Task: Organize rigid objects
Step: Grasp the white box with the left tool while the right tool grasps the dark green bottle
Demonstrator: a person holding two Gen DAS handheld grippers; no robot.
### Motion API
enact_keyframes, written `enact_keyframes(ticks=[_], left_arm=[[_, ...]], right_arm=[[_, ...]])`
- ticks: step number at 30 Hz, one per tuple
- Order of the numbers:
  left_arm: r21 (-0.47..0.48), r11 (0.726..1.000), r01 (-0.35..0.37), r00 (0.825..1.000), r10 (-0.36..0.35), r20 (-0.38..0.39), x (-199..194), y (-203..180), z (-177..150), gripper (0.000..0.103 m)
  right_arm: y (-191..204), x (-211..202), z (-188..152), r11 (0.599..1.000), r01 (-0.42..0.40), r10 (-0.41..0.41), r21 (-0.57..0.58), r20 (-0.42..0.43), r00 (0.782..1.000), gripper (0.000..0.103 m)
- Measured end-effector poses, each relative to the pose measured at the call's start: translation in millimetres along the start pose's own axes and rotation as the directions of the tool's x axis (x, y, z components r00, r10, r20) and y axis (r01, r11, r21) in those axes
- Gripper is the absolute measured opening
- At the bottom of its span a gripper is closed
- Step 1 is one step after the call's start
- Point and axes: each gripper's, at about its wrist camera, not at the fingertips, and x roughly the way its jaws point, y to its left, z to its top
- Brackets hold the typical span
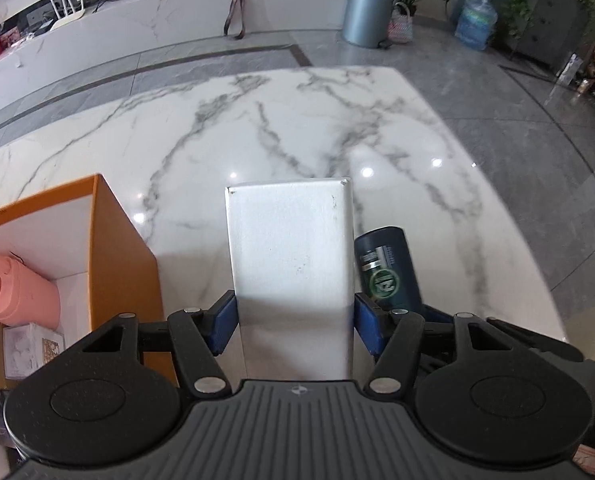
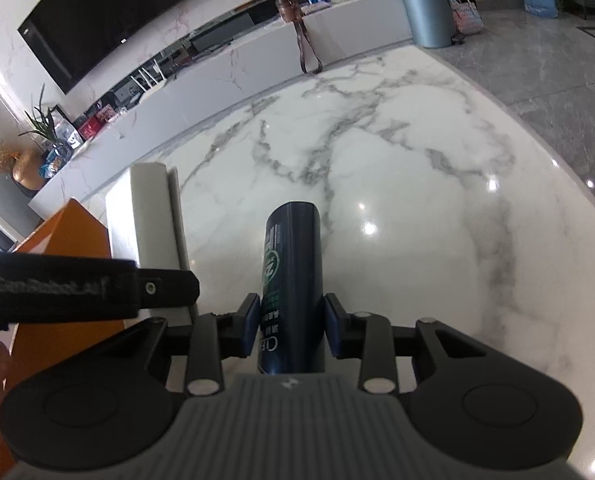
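Table (image 1: 297, 120): polished white marble, grey-veined, glossy with light glints. White box (image 1: 291, 248): matt card, scuffed. Dark bottle (image 2: 291, 264): smooth, glossy plastic. Orange box (image 1: 117, 248): matt card. Fingers (image 1: 225, 324): blue matt pads.

A tall white box (image 1: 293, 256) stands upright between my left fingers (image 1: 225, 322); a dark blue bottle (image 2: 291, 280) stands clamped between my right fingers (image 2: 250, 326).

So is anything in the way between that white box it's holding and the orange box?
Nothing visible. The left gripper holds the white box above the table; the orange box sits just left, open.
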Motion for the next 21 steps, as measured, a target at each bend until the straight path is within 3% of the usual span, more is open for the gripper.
enact_keyframes(ticks=[8,15,21], left_arm=[[-0.013,0.999,0.045,0.998,-0.045,0.038,-34.9,3.3,-6.7,0.07],[-0.042,0.994,0.1,0.988,-0.094,0.123,-89.4,17.4,-17.8,0.07],[-0.073,0.991,0.11,0.977,-0.094,0.191,-132.4,46.8,-28.4,0.07]], right_arm=[[16.7,-29.1,-3.6,0.997,-0.067,0.07,-0.045,0.072,0.995,0.035],[43.2,-66.8,-10.4,0.994,-0.085,0.091,-0.062,0.113,0.989,0.035],[88.2,-104.5,-15.3,0.982,-0.127,0.149,-0.138,0.158,0.976,0.035]])
